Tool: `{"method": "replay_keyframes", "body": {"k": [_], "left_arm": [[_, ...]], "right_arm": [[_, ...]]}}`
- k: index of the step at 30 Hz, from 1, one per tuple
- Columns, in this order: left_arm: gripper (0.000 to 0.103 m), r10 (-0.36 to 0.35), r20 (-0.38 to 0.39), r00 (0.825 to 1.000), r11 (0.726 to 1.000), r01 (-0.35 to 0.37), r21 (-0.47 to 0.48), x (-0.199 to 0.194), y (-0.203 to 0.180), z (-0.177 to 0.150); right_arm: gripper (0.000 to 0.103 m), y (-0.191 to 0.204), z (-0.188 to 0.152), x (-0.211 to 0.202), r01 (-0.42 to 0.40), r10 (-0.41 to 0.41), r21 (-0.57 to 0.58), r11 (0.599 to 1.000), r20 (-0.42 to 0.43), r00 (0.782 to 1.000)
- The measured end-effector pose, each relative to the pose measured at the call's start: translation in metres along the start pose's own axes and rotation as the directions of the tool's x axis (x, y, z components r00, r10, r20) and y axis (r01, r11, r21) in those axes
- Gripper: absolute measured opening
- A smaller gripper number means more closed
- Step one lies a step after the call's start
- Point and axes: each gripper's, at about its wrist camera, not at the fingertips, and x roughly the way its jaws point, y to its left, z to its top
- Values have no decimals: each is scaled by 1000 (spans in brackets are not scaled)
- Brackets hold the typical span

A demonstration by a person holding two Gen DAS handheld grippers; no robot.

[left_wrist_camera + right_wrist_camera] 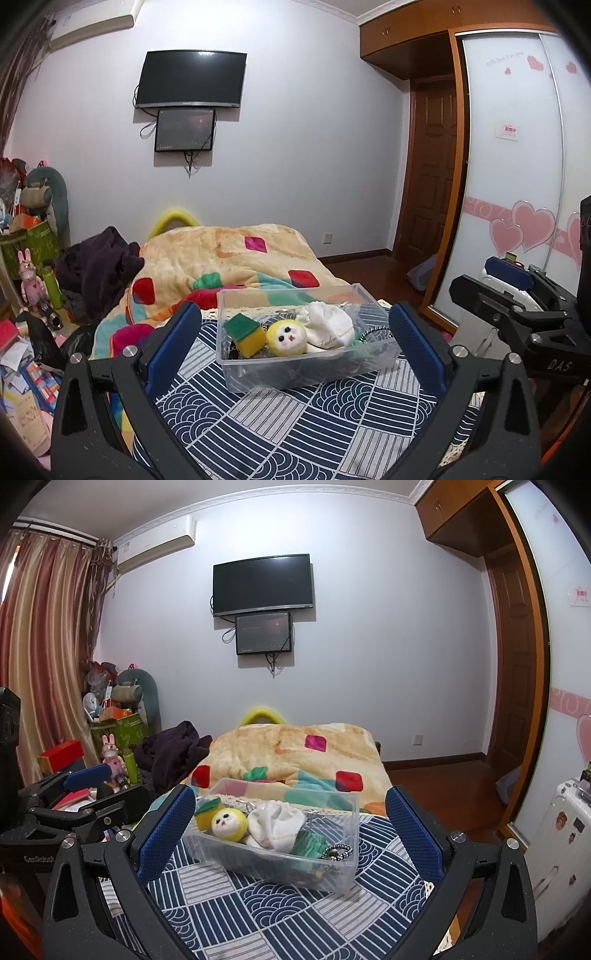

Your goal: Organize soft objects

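A clear plastic bin (236, 373) (343, 871) stands on the blue-and-white patterned cloth on the bed. Inside lie a yellow-and-green sponge (246, 334) (207, 812), a yellow round plush with a white face (287, 338) (228, 823), a white cloth pouch (328, 328) (279, 827), a green cloth (308, 843) and a dark beaded bracelet (338, 851). My left gripper (295, 341) is open and empty, held just short of the bin. My right gripper (290, 823) is open and empty, also just short of the bin. Each gripper shows at the edge of the other's view.
A colourful blanket (229, 258) (317, 749) lies bunched behind the bin. Dark clothing (96, 266) is piled to the left. Clutter, toys and boxes (29, 236) fill the left side. A wardrobe (517, 147) and a white suitcase (561, 834) stand at the right.
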Motion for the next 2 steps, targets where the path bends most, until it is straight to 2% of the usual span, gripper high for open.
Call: {"method": "replay_keyframes", "body": {"k": [2], "left_arm": [[103, -6, 4, 1000, 1000, 6, 4, -1, -1, 1]], "right_arm": [[103, 0, 0, 0, 0, 0, 1, 1000, 1, 1000]]}}
